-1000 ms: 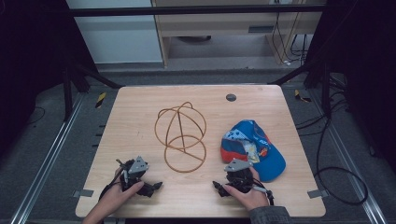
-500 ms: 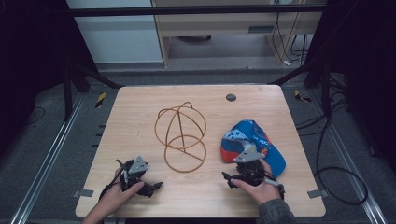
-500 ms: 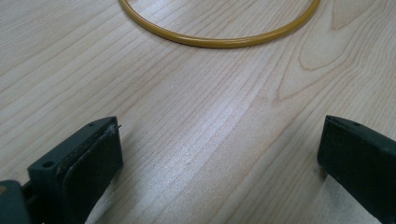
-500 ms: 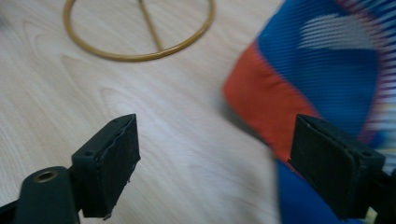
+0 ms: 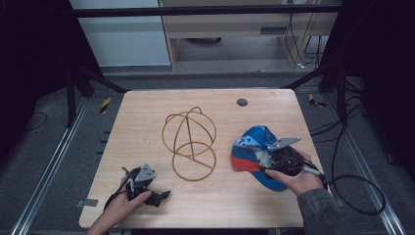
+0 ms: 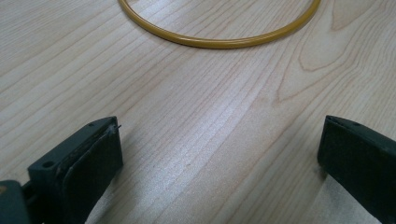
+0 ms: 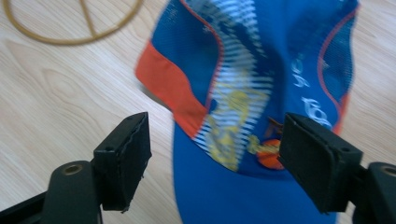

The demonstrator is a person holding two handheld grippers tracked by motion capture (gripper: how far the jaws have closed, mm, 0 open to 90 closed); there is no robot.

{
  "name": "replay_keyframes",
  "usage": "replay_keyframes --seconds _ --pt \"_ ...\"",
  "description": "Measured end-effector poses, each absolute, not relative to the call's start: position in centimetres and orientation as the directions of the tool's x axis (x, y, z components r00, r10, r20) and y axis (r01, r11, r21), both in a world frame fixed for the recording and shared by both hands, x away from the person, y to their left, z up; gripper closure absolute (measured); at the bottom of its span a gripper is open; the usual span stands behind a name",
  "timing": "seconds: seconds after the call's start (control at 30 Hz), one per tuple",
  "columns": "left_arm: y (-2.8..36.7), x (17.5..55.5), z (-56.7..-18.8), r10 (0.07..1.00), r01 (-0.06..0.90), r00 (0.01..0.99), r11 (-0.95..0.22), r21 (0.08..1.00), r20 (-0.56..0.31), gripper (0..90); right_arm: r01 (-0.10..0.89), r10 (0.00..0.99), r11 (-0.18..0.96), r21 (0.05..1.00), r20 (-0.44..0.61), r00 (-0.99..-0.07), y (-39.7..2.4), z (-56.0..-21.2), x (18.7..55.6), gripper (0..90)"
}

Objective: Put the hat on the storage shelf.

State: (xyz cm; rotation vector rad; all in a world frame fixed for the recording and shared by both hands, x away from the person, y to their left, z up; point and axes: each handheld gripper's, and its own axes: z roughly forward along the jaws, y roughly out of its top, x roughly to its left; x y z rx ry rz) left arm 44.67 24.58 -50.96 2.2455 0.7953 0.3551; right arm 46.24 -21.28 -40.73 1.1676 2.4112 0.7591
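Right gripper point(image 7: 215, 154) above blue cap point(image 7: 261, 93), jaws just closing, nothing gripped.
Left gripper point(image 6: 219, 154) wide, wire frame point(image 6: 219, 42) beyond.

The table point(image 5: 147, 122) is surfaced in pale, smooth wood with a visible grain and a soft sheen. The cap point(image 7: 261, 93) is made of blue cloth with mesh panels. The wire stand point(image 5: 191, 142) is coated in glossy yellow-brown. Matt black plastic forms the jaws.

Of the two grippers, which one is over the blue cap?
The right gripper: its open fingers hang above the blue cap. The left gripper is above bare table.
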Motion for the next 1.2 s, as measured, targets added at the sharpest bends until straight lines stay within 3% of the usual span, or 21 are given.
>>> replay_keyframes --seconds 0.3,0.63,1.0,1.17,1.2 --pt "24.5 44.7 -51.0 0.637 0.439 0.771 -0.552 0.709 0.019 0.0 0.668 0.817 0.504 0.547 -0.052 -0.574 -22.6 -39.8 48.5 21.4" --pt "24.5 44.7 -51.0 0.637 0.439 0.771 -0.551 0.709 0.018 0.0 0.714 0.83 0.488 0.502 -0.012 -0.558 -23.3 -39.7 51.0 30.3" --pt "24.5 44.7 -51.0 0.638 0.441 0.77 -0.55 0.709 0.016 0.0 0.759 0.848 0.459 0.462 0.025 -0.529 -23.0 -41.2 53.1 33.1" --pt "24.5 44.7 -51.0 0.635 0.438 0.772 -0.553 0.709 0.019 0.0 0.769 0.848 0.448 0.455 0.056 -0.527 -23.1 -41.7 53.6 41.2" --pt "24.5 44.7 -51.0 0.636 0.439 0.771 -0.551 0.709 0.017 0.0 0.768 0.844 0.453 0.453 0.061 -0.533 -22.9 -41.7 53.7 46.4"
